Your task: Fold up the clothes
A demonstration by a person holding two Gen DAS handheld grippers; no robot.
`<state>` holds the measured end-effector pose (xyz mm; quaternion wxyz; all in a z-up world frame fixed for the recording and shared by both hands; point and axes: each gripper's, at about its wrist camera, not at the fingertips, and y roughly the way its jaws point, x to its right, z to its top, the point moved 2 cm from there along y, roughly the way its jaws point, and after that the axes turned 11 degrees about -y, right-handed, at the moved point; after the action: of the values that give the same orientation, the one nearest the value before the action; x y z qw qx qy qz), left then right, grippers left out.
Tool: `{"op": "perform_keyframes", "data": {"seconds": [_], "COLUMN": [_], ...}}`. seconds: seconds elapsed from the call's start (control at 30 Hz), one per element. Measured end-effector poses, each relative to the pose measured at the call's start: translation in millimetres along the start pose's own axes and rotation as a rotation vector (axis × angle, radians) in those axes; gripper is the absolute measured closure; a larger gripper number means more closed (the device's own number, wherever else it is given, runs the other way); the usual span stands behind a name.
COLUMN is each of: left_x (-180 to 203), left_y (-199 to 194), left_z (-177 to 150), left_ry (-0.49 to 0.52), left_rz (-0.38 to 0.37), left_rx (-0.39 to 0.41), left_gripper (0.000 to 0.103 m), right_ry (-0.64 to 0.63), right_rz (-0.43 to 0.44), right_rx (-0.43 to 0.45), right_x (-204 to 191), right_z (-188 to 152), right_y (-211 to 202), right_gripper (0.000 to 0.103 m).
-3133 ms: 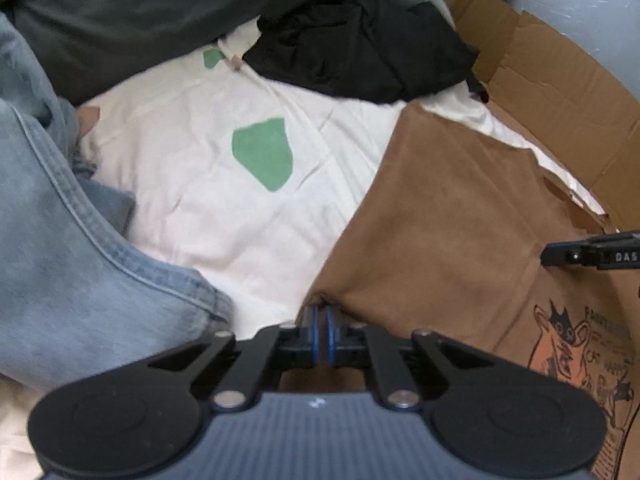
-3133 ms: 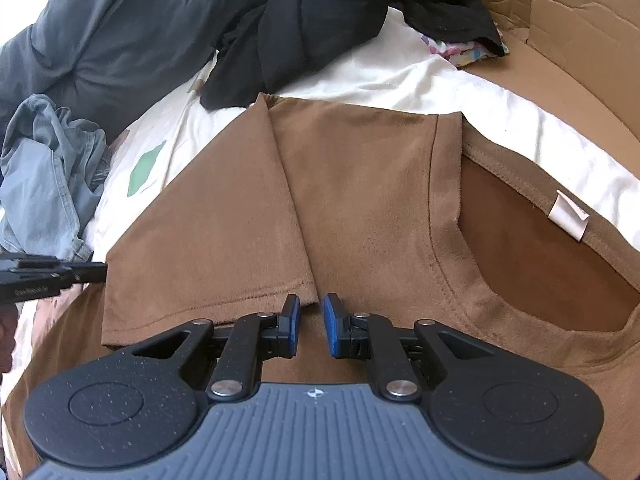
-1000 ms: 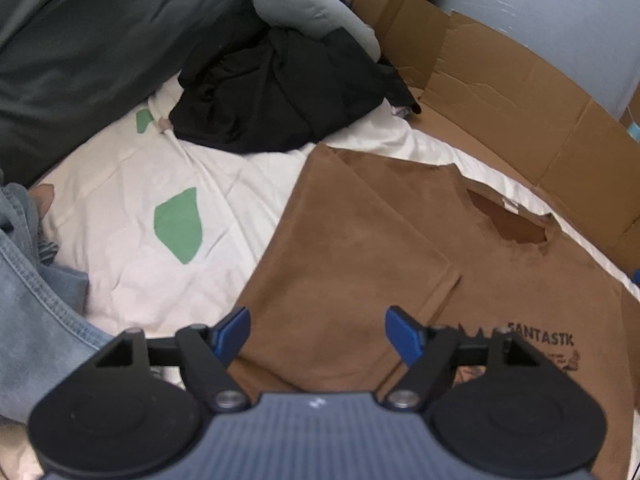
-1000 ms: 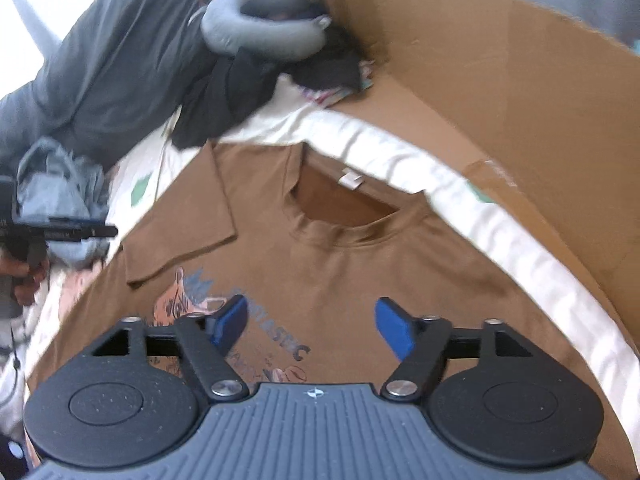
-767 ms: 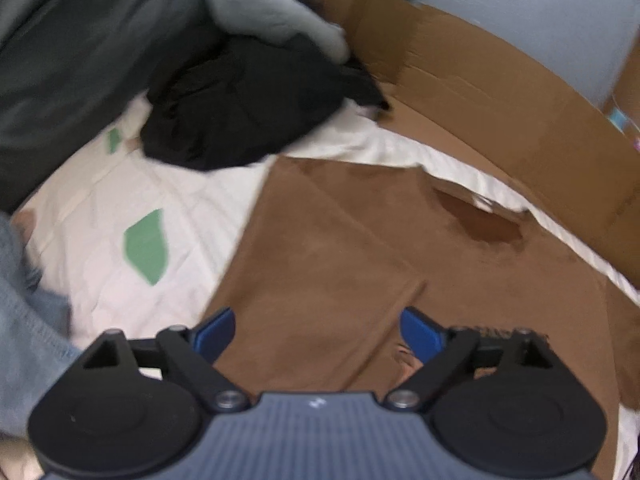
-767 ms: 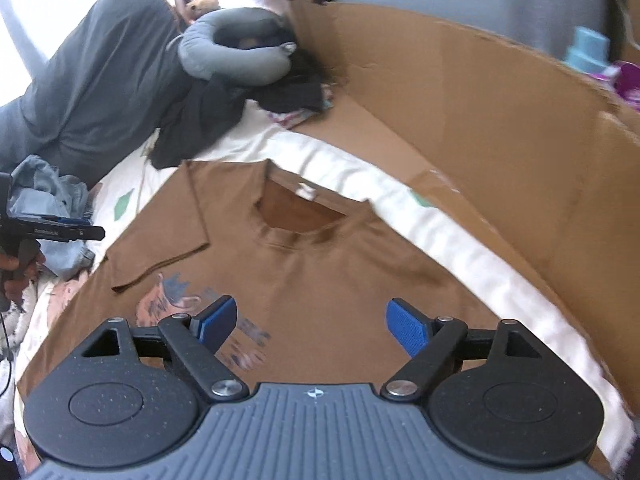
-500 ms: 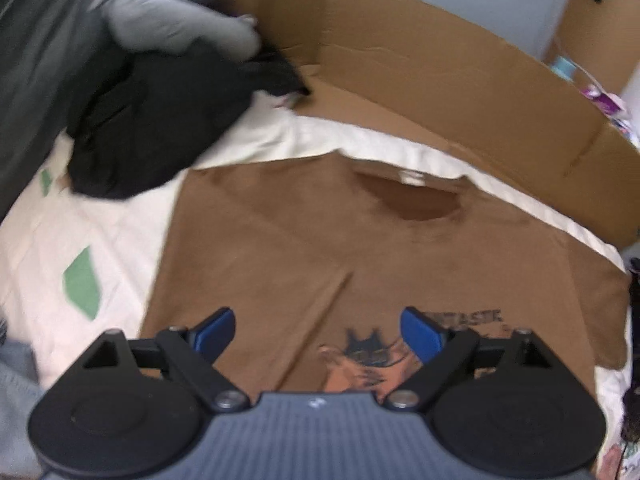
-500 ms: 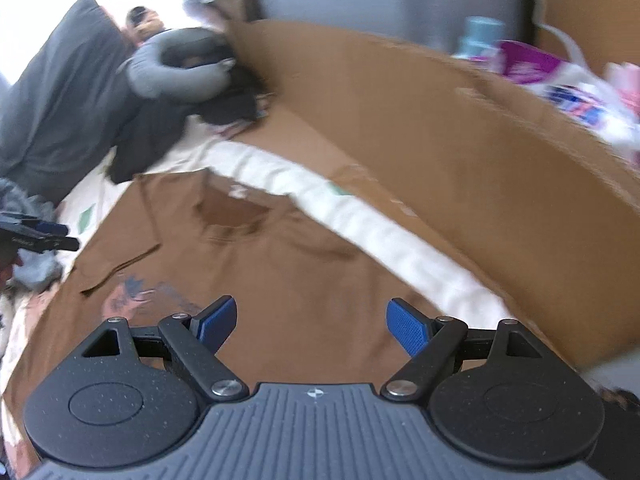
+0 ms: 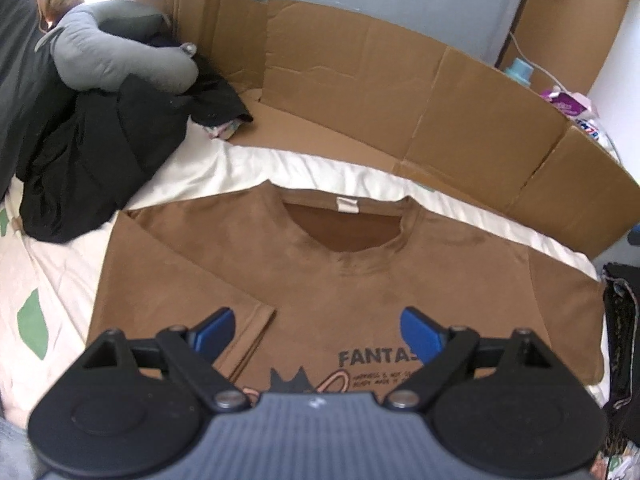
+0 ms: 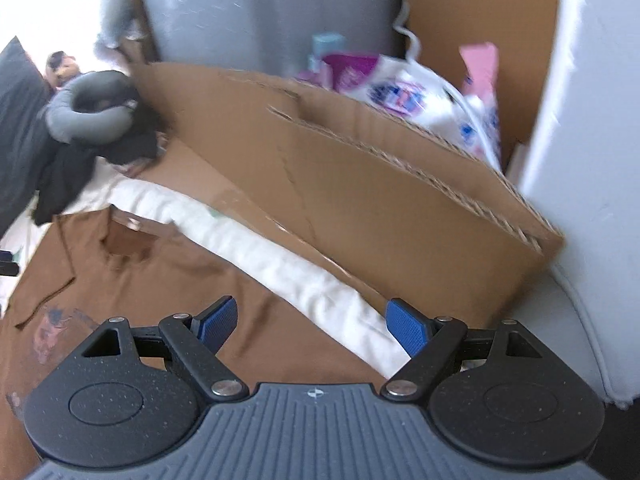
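Fingers (image 9: pixel 216 330) of the left gripper (image 9: pixel 318 330) spread wide, nothing between them; right gripper (image 10: pixel 312 322) also released, its jaws just narrowing slightly. Brown T-shirt (image 9: pixel 360 264) lies flat on the bed (image 9: pixel 248 172), collar away, one sleeve folded in. The unfolded sleeve lies nearer the right gripper. Cardboard (image 9: pixel 360 80) behind holds nothing visible.

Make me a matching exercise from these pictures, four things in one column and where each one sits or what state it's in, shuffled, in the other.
Column one:
1. brown printed T-shirt
2. grey U-shaped neck pillow
3. folded brown cardboard sheet
4. left gripper

Column two:
A. stands as a wall along the far edge of the white bed sheet
B. jaws wide apart, nothing between them
C. spread flat, print up, one sleeve folded in
D. rests on the crumpled black garment

Pairs: 1-C, 2-D, 3-A, 4-B
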<state>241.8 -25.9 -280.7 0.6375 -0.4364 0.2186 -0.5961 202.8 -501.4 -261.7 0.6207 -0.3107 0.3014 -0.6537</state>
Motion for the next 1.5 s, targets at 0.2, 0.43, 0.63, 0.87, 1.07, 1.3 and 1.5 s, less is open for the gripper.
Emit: {"op": "perform_keyframes", "data": {"seconds": [0.2,0.43,0.63,0.87,1.07,1.3,1.5], "left_x": [9.5,34.4,58.9,103.9,147.8,169.6,187.6], "left_y": [17.7,42.2,60.6,90.6,104.7,109.7,112.4], "left_z": [-15.2,-31.0,-38.1,-49.1,-58.8,-77.7,-92.3], "left_ry": [0.012,0.083,0.133,0.236,0.336,0.353,0.391], "left_rz": [-0.023,-0.077,-0.139,-0.262,-0.368,-0.442,-0.511], "left_rx": [-0.024,-0.05,-0.103,-0.172,-0.19,-0.241,-0.254], "left_gripper": [0.012,0.012,0.012,0.013,0.013,0.014,0.016], "right_ry": [0.024,0.005,0.055,0.121,0.173,0.208,0.289], "right_rz": [0.04,0.092,0.091,0.093,0.043,-0.016,-0.101], "right_rx": [-0.1,-0.189,-0.233,-0.265,-0.222,-0.231,-0.234], "right_x": [-6.2,-36.6,-43.9,-59.6,-77.3,-101.0,-109.3], "right_z": [-27.4,-57.3,-71.2,-85.2,-95.9,-114.9,-136.5], "right_y": [13.0,23.5,27.8,21.4,5.6,-1.3,-1.1], "right_gripper": [0.038,0.041,0.044,0.047,0.047,0.047,0.047]}}
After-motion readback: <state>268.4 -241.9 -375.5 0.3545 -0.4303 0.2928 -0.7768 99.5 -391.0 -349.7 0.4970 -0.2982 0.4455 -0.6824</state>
